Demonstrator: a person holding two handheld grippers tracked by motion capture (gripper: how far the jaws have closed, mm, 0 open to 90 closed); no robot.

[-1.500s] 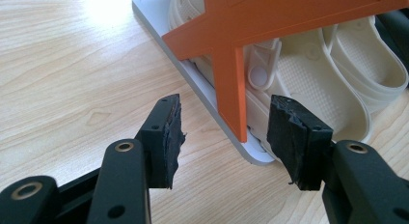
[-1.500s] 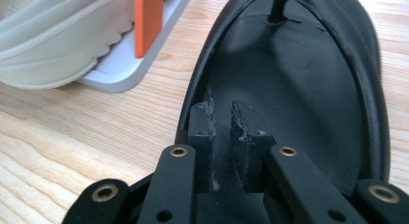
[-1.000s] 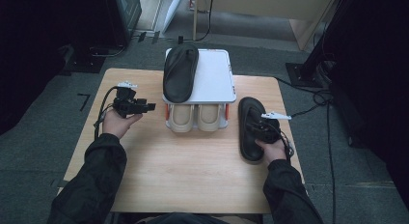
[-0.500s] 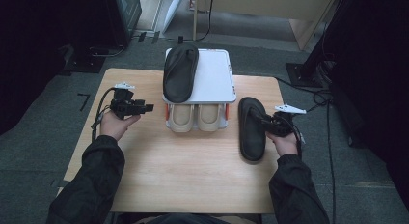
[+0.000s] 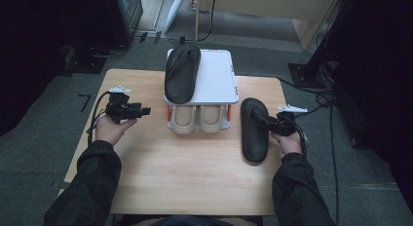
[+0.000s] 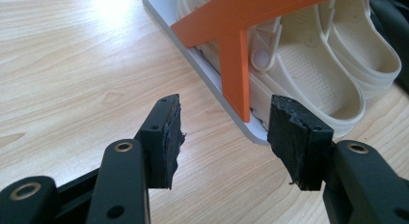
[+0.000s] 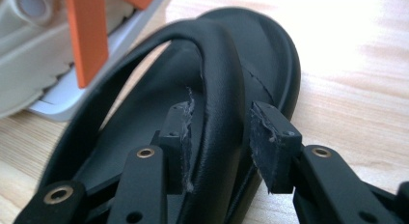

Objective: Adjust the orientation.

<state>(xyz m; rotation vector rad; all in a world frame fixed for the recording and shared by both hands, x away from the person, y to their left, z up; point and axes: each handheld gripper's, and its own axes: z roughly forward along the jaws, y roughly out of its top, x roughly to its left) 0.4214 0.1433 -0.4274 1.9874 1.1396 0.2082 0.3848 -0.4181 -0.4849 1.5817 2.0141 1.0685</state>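
Observation:
A black sandal (image 5: 253,133) lies flat on the table to the right of a low shoe rack (image 5: 216,77). Its mate (image 5: 182,72) rests on the rack's white top. My right gripper (image 5: 267,122) reaches in from the sandal's right side. In the right gripper view, the sandal's strap (image 7: 219,89) runs between the jaws of my right gripper (image 7: 219,137). They have just been opening, and a gap shows beside the right pad. My left gripper (image 5: 146,110) hovers left of the rack. In its own view, my left gripper (image 6: 224,132) is open and empty.
A pair of cream clogs (image 5: 197,118) sits on the rack's lower shelf, also seen as cream clogs (image 6: 308,69) behind an orange cross brace (image 6: 236,64). Bare wooden table (image 5: 185,172) stretches in front of the rack. Cables trail on the grey floor (image 5: 341,153) to the right.
My right hand has shifted to the right, off the sandal's heel end to its side. The sandal stays flat on the table. My left hand has kept still.

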